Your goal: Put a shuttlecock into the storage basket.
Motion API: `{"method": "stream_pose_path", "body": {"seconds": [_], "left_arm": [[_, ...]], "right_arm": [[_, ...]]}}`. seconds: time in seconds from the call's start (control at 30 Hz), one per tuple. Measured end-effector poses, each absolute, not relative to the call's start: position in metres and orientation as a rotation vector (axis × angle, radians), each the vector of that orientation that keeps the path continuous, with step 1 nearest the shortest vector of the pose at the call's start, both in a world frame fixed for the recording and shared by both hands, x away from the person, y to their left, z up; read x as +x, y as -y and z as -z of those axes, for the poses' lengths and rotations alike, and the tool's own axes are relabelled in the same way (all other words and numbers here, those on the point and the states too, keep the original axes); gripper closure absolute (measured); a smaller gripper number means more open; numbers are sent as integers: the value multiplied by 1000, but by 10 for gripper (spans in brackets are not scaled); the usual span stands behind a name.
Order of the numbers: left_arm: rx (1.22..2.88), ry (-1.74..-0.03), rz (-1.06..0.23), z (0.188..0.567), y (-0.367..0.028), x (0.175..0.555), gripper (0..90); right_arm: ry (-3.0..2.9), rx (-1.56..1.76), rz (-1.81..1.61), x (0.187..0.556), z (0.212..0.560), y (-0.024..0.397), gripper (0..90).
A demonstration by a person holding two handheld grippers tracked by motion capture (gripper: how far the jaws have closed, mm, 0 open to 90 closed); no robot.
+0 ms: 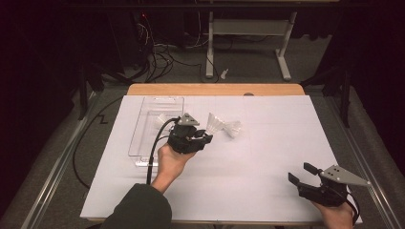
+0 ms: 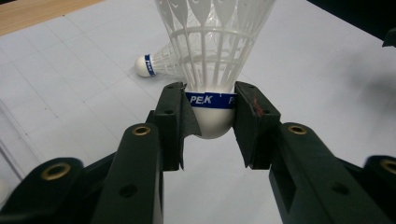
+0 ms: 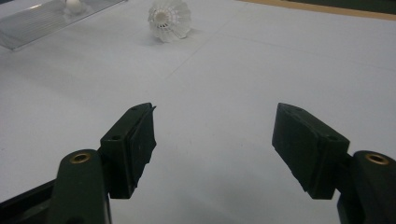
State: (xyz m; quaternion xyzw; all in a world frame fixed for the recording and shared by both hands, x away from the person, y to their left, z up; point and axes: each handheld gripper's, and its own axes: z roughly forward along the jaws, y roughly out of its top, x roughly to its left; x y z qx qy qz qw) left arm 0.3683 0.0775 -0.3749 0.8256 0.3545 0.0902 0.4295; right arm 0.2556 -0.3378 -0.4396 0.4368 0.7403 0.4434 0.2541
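At the left of the worktop (image 1: 267,191) lies a clear plastic tray (image 1: 143,138), long and shallow, with something small and white inside it at its far end — too faint to name. Just right of the tray, the left tongs (image 1: 206,137) are clamped on a white shuttlecock (image 2: 212,56): in the left gripper view the two black pads press the rounded cork from either side, right at its blue band, and the plastic skirt fans away from the tongs. In the high view that shuttlecock sits at the tong tips, off the tray and over the white sheet. Beside it to the right a second shuttlecock (image 1: 234,128) lies on its side on the worktop, near but apart. Far right, at the near edge, the right tongs (image 3: 212,140) stand wide with nothing between them — only bare white surface.
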Motion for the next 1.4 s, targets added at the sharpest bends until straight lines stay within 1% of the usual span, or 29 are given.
{"method": "stream_pose_path", "body": {"seconds": [1.4], "left_arm": [[2016,-961,-286,372,-114,364,655]], "right_arm": [[-2009,1185,-1205,255,439,338,304]]}}
